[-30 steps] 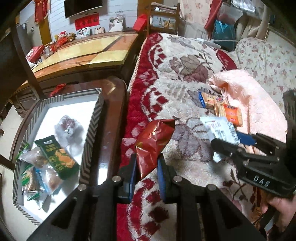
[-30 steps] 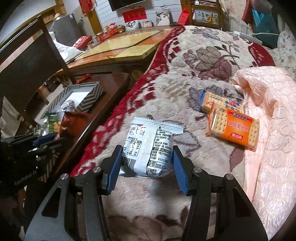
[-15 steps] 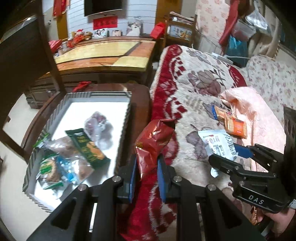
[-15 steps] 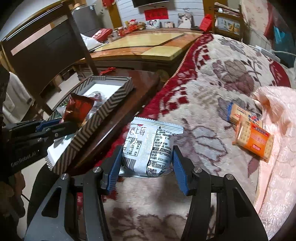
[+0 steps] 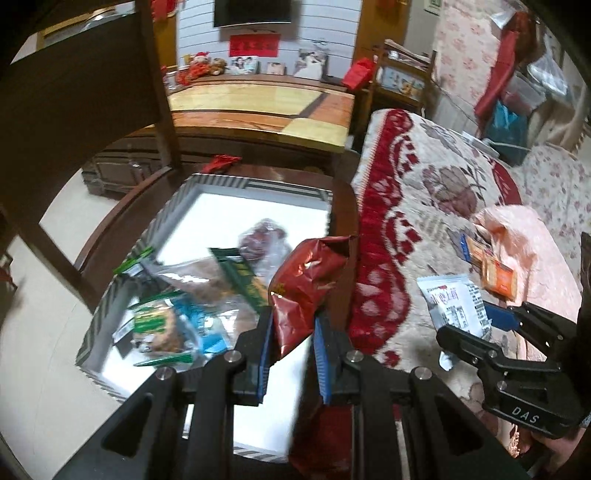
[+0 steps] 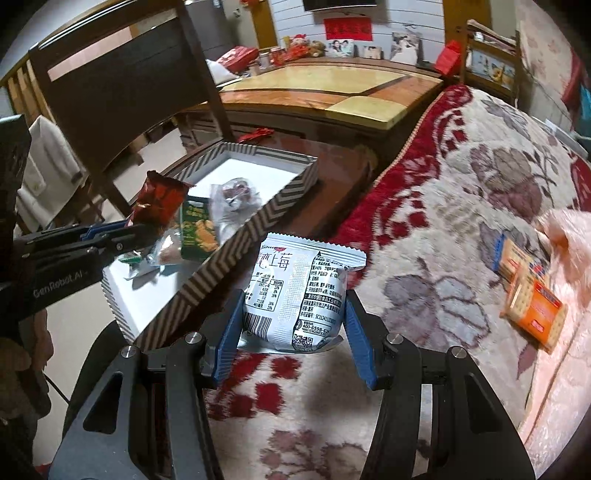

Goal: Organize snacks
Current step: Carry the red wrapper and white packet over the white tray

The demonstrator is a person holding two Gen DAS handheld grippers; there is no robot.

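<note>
The left gripper [image 5: 291,341] is clamped on a red foil packet [image 5: 308,284], its blue pads pressing the packet's lower end from both sides. The packet stands above the right edge of a box [image 5: 168,214] with a zigzag-striped rim and a white floor. The box sits on a dark wooden table [image 5: 122,218], just left of a sofa covered by a red and cream floral blanket [image 5: 417,206].

Inside the box, toward its near end, lie several snacks: a green packet [image 5: 242,278], a clear bag of dark red sweets [image 5: 260,240] farther in, and clear wrappers with green and blue trim [image 5: 162,325] at the near left. Their print is too blurred to read.

The right gripper [image 6: 291,332] grips a white packet [image 6: 297,295] between its blue pads, above the blanket's red border and just right of the box's near corner. The packet carries Chinese characters at the top, a nutrition table, a barcode and a phone number starting "400-6598". In the right wrist view the left gripper's body reads "GenRobot.AI"; in the left wrist view the right gripper's body reads "DAS".

Two cracker packs [image 6: 528,291], one blue-edged and one orange, lie on the blanket at the far right, beside a pink quilt [image 6: 569,236]. A red banner [image 6: 347,26] hangs on the far wall, its writing unreadable.
</note>
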